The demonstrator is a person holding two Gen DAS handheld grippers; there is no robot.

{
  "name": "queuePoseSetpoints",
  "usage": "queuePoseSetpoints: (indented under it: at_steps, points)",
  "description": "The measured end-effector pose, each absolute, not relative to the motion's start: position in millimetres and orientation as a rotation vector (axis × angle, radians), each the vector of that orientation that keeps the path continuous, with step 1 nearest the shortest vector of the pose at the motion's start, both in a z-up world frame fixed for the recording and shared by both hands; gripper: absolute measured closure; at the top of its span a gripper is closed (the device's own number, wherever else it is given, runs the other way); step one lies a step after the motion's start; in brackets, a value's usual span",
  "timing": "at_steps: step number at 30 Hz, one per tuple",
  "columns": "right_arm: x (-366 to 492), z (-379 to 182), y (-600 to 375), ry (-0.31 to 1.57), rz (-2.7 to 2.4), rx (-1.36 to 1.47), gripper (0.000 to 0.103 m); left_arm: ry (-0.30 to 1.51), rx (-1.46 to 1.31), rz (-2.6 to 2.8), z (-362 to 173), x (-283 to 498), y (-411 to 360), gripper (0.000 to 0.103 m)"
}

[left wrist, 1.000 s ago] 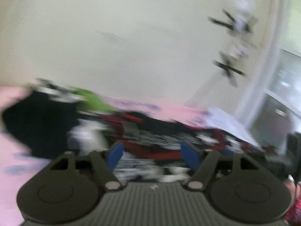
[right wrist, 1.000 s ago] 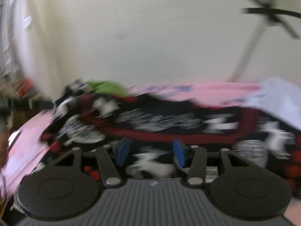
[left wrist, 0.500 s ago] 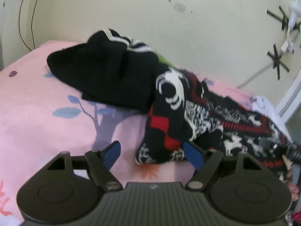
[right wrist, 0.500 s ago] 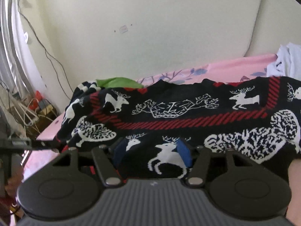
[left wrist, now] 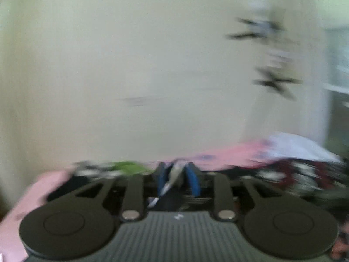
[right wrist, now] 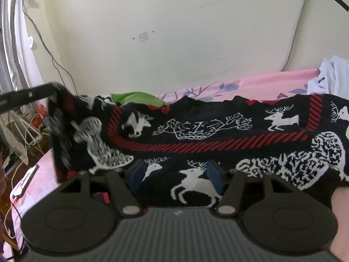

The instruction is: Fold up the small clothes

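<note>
A pink floral bedsheet [right wrist: 250, 83] runs along the cream wall [right wrist: 174, 21], well beyond both sets of jaws. Spread over it is the black knit sweater [right wrist: 218, 131] with white deer and red striped bands, its long axis lying crosswise to the right gripper's fingers, one end reaching away to the left of the jaws and the other off to the right. The left end is lifted off the bed, hanging in blurred folds where the left gripper [right wrist: 47, 90] meets it.

Behind the sweater, past the jaws on the left, a green garment [right wrist: 137, 97] peeks out; a white garment [right wrist: 329, 76] is heaped far off to the right.

The right gripper [right wrist: 175, 174] has its jaws opening, fairly wide, with a stretch of the sweater's hem and a white deer lying between the blue pads [right wrist: 214, 175] (whether those pads touch the knit I cannot tell).

In the left wrist view everything is smeared. The left gripper [left wrist: 176, 180] has its jaws closing, now narrow, with a strip of black-and-white cloth [left wrist: 172, 179] pinched up between its blue pads [left wrist: 193, 180], seemingly the sweater's edge.
</note>
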State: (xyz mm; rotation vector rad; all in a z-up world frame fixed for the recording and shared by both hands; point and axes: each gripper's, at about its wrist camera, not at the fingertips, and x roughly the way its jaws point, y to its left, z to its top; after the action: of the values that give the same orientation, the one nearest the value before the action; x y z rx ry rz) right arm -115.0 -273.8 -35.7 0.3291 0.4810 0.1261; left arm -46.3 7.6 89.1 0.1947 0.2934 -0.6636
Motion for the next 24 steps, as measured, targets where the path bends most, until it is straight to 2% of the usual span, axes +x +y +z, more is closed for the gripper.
queuePoseSetpoints:
  at_steps: [1,6,16,24]
  points:
    - [-115.1,-35.5,-273.7,0.481,0.123,0.328,0.049,0.301,0.226,-0.734,83.1,-53.6,-7.0,0.044]
    - [-114.8,-36.1,-274.1,0.483,0.119,0.332,0.048,0.359,0.301,-0.839,54.4,-75.2,-16.4,0.044]
    - [-120.1,-27.7,-259.1,0.438,0.159,0.25,0.046,0.609,-0.041,-0.551,14.7,-49.8,131.9,0.043]
    - [-107.0,63.1,-142.2,0.316,0.456,-0.17,0.047,0.581,-0.119,-0.393,-3.8,-26.9,172.8,0.043]
